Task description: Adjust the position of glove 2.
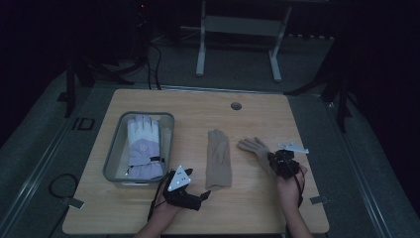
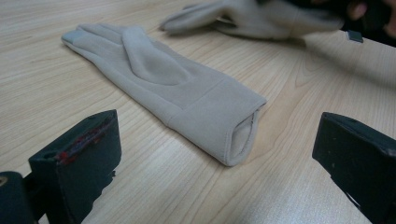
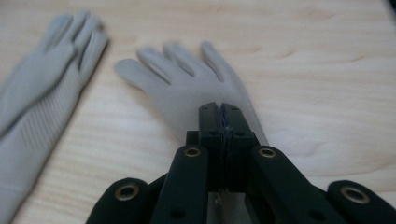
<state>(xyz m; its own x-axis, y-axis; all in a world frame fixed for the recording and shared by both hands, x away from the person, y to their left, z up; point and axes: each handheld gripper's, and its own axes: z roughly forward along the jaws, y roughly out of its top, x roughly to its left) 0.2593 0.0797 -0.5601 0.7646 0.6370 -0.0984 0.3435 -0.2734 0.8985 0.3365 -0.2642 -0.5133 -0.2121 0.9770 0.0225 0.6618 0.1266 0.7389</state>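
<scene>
The right hand-held gripper (image 3: 219, 116) hides the beige glove's (image 3: 187, 79) cuff; its fingers are blurred.

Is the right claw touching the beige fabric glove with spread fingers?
Touching. The right gripper view shows the right claw shut tight on the cuff of the beige fabric glove, pinched between its black jaws.

Left claw (image 1: 204, 196) lies low, jaws spread wide; right claw (image 1: 275, 159) is clamped tight.

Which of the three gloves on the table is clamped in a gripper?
The beige glove with spread fingers, at the right: the right gripper is shut on its cuff. The other beige glove lies free; the lilac-and-white glove lies in the grey bin.
</scene>
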